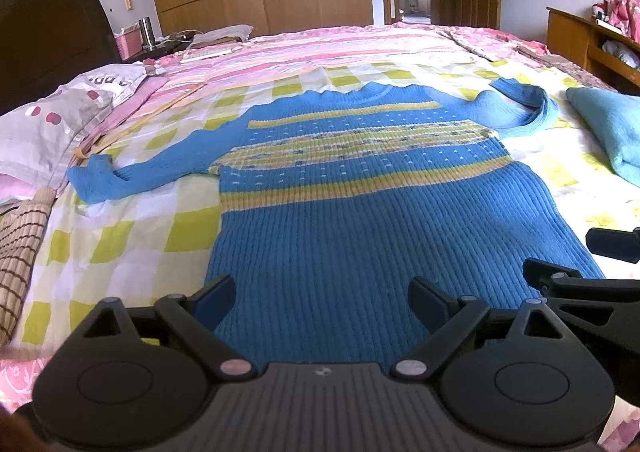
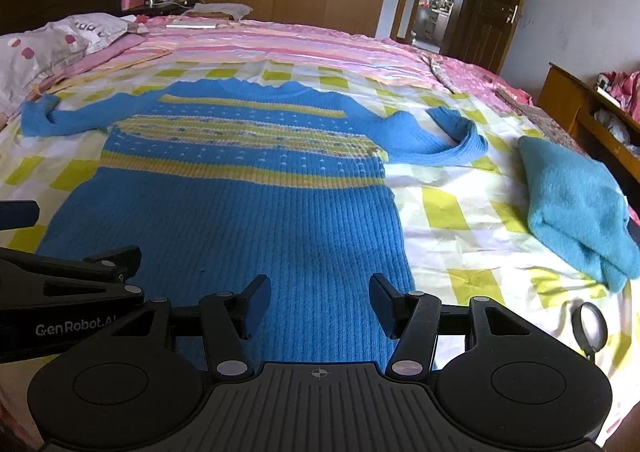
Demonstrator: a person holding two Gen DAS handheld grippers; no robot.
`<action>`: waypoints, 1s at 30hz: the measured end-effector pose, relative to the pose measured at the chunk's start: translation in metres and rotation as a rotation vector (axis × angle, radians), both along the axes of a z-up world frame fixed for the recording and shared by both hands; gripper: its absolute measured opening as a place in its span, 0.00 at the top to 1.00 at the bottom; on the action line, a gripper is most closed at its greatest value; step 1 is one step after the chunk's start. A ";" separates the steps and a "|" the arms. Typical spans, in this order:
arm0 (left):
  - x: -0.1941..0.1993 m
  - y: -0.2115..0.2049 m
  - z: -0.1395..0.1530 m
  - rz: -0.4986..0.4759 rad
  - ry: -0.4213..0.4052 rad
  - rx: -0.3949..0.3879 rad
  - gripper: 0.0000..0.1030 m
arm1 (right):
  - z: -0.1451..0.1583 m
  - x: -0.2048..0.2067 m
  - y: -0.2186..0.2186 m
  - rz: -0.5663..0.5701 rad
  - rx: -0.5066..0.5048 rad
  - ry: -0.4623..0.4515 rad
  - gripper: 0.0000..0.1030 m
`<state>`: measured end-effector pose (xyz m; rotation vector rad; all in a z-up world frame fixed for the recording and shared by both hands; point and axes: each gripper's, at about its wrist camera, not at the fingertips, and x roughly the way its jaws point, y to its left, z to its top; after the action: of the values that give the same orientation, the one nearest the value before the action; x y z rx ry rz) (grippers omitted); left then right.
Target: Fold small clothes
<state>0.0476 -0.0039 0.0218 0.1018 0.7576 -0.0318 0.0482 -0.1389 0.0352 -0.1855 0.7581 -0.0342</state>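
A blue knit sweater [image 1: 360, 212] with yellow stripes lies flat on the checked bedsheet, hem toward me, collar at the far side. Its left sleeve [image 1: 132, 172] stretches out flat; its right sleeve [image 1: 524, 108] is bent back in a loop. It also shows in the right wrist view [image 2: 232, 204]. My left gripper [image 1: 322, 302] is open and empty, hovering over the hem's left part. My right gripper [image 2: 320, 300] is open and empty over the hem's right part; it also shows at the right edge of the left wrist view [image 1: 580, 260].
A folded teal garment [image 2: 576, 204] lies on the bed to the right of the sweater. Grey spotted pillows [image 1: 68, 112] lie at the left by the dark headboard. A wooden cabinet [image 2: 592, 108] stands at the right. A round magnifier-like object [image 2: 590, 326] lies near the bed's near-right edge.
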 end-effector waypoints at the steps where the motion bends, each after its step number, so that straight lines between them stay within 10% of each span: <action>1: 0.002 -0.001 0.000 -0.001 0.001 0.001 0.06 | 0.000 0.001 -0.001 0.001 -0.001 0.002 0.47; 30: 0.065 -0.014 -0.022 -0.004 0.084 -0.035 0.07 | -0.021 0.064 -0.016 -0.001 -0.006 0.060 0.47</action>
<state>0.1130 -0.0178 -0.0006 0.0688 0.8408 -0.0541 0.1118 -0.1551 0.0144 -0.1923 0.8183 -0.0313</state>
